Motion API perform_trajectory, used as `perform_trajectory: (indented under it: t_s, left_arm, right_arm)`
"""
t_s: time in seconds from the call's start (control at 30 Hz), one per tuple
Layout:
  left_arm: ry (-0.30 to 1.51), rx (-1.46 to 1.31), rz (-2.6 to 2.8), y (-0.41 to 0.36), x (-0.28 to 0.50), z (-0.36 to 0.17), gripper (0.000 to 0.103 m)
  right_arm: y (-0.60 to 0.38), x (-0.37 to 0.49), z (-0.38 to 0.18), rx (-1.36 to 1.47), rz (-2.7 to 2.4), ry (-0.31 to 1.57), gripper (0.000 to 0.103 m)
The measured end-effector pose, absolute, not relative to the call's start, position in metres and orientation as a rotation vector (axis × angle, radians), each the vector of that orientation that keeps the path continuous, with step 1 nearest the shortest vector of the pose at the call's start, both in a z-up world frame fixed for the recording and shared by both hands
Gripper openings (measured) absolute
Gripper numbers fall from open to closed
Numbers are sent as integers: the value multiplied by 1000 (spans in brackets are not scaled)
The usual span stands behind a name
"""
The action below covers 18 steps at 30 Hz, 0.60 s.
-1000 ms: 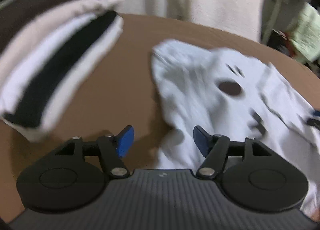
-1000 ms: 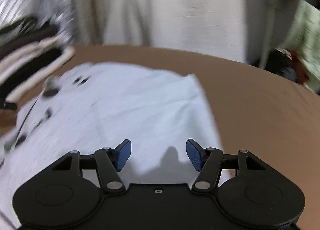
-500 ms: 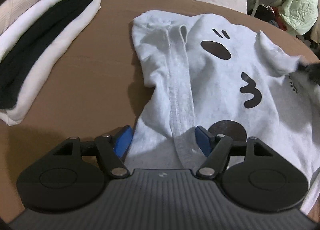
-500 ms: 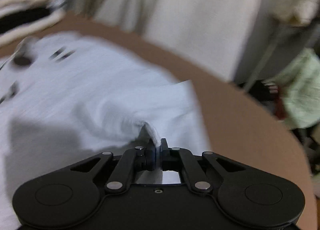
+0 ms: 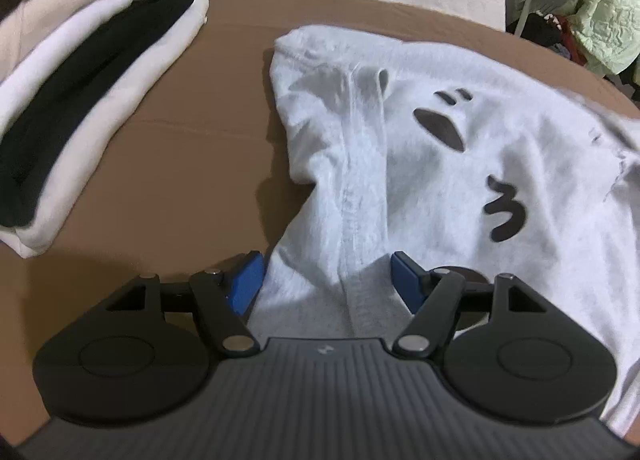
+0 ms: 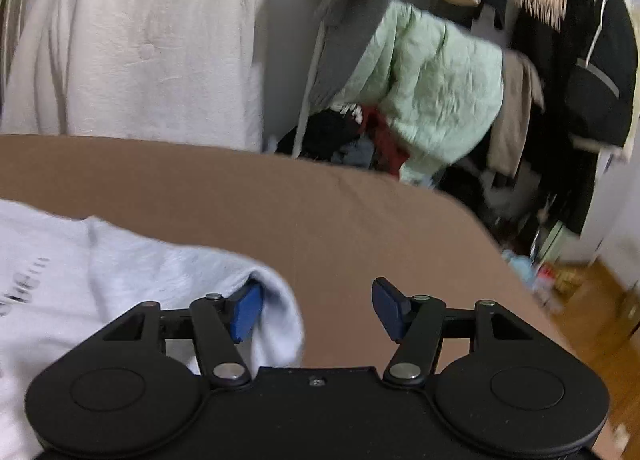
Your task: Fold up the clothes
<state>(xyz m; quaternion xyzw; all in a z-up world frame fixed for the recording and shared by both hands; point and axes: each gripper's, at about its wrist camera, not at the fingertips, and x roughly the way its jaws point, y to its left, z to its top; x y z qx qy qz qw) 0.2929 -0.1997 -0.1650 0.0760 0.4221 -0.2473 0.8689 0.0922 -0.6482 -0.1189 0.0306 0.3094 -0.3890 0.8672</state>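
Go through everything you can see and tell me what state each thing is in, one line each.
Left gripper: open, jaws straddling a fabric ridge.
Right gripper: open, a folded sleeve edge against its left finger.
Grey sweatshirt: spread on the table, rumpled, not yet folded.
Stack of clothes: folded, piled beside the sweatshirt.
Brown table: bare to the right of the sweatshirt.
Green jacket: hanging in the background.
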Motion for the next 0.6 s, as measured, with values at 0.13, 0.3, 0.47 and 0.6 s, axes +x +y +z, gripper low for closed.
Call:
perform_trajectory:
  t_s: [0.13, 0.3, 0.47, 0.6]
  left_arm:
    - [837, 177, -563, -203, 269, -146, 69]
    - [790, 192, -664, -219, 228, -125, 69]
    - [785, 187, -823, -240, 179, -128, 69]
    - [756, 259, -900, -260, 140, -136, 69]
  right_arm:
    - [-619, 60, -114, 243, -720, 707, 67]
    - [-570, -21, -126, 484, -682, 692, 72]
    - [-537, -87, -152, 626, -647, 684, 72]
    - [-515, -117, -176, 691, -621, 676, 74]
